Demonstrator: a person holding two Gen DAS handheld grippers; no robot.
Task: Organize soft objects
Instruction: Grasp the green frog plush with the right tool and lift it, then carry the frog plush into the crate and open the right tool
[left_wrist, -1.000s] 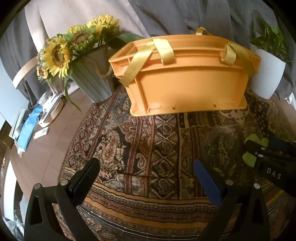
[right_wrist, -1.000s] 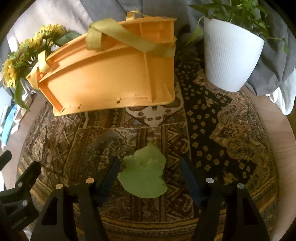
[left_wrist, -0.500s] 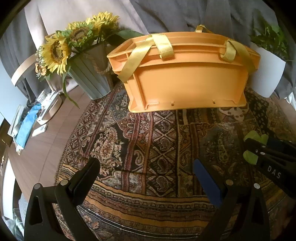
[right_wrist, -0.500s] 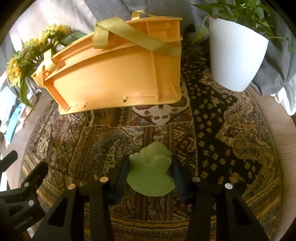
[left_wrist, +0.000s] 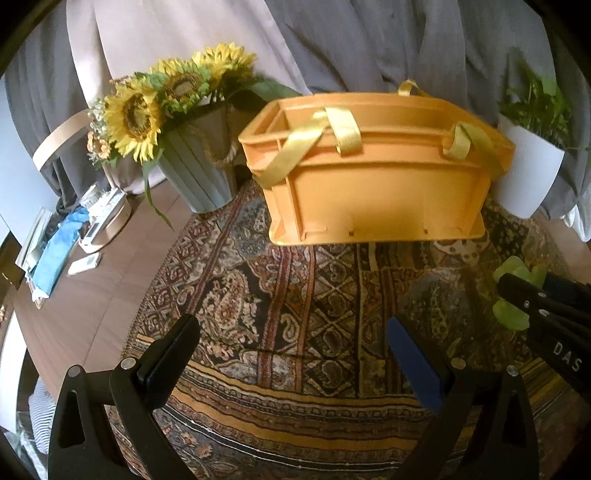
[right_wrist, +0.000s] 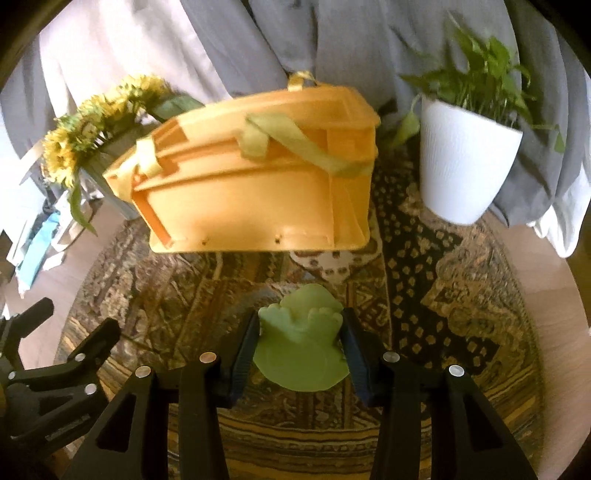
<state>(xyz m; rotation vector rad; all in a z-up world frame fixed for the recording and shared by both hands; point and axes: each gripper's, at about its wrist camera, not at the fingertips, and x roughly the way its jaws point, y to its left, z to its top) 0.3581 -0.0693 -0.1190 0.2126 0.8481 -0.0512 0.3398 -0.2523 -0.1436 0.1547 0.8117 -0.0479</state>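
Our right gripper (right_wrist: 301, 339) is pinching the green toy (right_wrist: 301, 349) — its 2 pads (right_wrist: 245, 349) press the toy's sides, and the toy bulges slightly between them, so we judge it soft, squashy and very light. It looks like smooth foam or rubber, which could slip if the pinch is loose; the hold across its middle, where it is widest, seems the safest place, rather than the thin scalloped edge in front. It should bear squeezing without harm.

Beyond the toy, straight ahead of the right gripper, stands the orange crate (right_wrist: 258, 192) with yellow straps on the patterned cloth (right_wrist: 461, 295) — the likely place for soft things, in our judgement. To the right of it is a white pot (right_wrist: 465, 166), to the left sunflowers (right_wrist: 70, 147).

Our left gripper (left_wrist: 295, 354) is spread wide with nothing between its fingers, only cloth beneath.
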